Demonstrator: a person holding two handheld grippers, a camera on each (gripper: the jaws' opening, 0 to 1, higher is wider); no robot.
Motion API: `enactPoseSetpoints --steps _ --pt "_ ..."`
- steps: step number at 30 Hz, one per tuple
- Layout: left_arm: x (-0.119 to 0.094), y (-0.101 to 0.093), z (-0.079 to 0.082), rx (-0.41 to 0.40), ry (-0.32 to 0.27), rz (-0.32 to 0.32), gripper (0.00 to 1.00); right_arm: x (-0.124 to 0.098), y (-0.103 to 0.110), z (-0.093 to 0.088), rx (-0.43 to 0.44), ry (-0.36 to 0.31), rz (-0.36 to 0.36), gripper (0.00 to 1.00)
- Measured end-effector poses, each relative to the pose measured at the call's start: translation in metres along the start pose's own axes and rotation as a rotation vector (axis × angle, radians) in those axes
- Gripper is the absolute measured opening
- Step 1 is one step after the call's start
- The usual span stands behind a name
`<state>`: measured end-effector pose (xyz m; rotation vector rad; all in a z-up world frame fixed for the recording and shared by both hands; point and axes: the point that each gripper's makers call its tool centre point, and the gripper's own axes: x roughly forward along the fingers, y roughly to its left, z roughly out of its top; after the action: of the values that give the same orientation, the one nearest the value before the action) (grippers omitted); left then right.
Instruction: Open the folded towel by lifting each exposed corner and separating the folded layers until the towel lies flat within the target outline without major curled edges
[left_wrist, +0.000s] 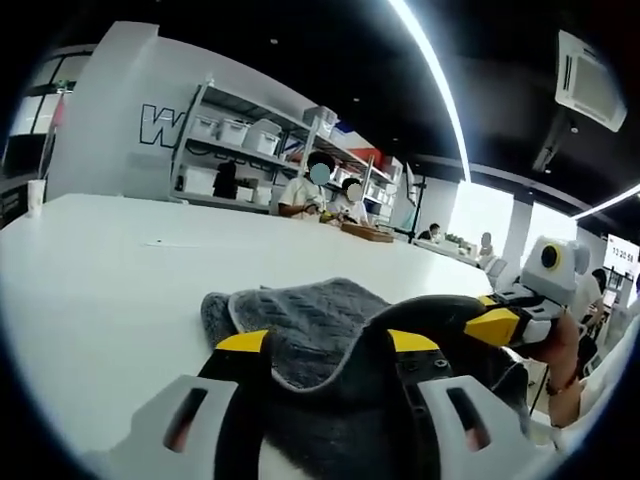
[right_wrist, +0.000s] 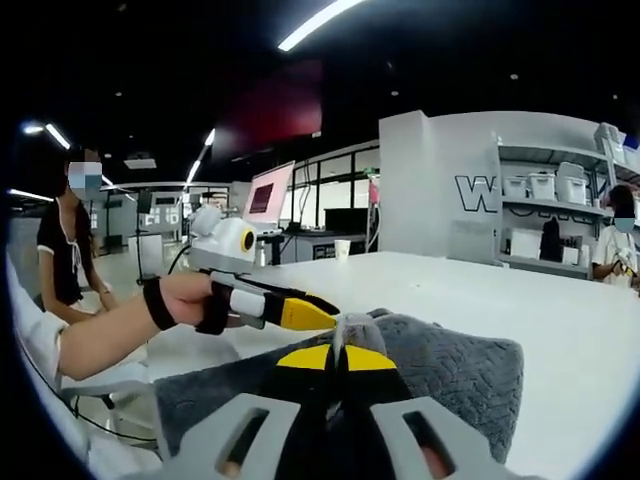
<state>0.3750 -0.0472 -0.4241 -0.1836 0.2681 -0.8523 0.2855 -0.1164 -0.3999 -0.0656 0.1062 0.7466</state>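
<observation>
Now the grey towel (left_wrist: 310, 330) is bunched on the white table (left_wrist: 110, 270), right in front of both tools. In the left gripper view, the left gripper (left_wrist: 327, 342) stands with its yellow-tipped jaws spread wide, towel lying between and just beyond them, nothing pinched. Over in the right gripper view, the right gripper (right_wrist: 337, 357) has its yellow tips pressed together on a thin raised edge of the cloth, a little light hem poking up between them. The left tool (right_wrist: 290, 312) comes in from that view's left, tip just beside the same fold.

This looks soft, floppy and light, a plush fabric that should drape and sag, not slide. Best hold is a hemmed corner, pinched thin. Its long axis I cannot tell; it is too rumpled, though the heap runs roughly across ahead of the right jaws.
</observation>
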Motion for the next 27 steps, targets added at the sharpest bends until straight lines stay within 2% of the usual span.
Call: enactPoseSetpoints --steps 6,10,13,18,27 --pt "0.005 0.01 0.0 -0.02 0.009 0.014 0.39 -0.001 0.001 -0.003 -0.005 0.011 -0.001 0.0" --pt "0.004 0.009 -0.001 -0.032 0.008 0.025 0.4 -0.001 0.001 -0.004 0.006 0.005 -0.002 0.0" --pt "0.006 0.01 -0.001 -0.021 0.012 0.036 0.43 -0.001 0.002 -0.004 -0.002 0.01 0.0 0.0" --pt "0.012 0.009 -0.007 0.005 0.026 0.046 0.42 -0.002 0.005 -0.004 -0.002 0.007 0.009 0.0" --pt "0.02 0.019 -0.003 0.014 0.029 0.056 0.41 -0.006 0.003 -0.004 0.003 -0.001 0.008 0.0"
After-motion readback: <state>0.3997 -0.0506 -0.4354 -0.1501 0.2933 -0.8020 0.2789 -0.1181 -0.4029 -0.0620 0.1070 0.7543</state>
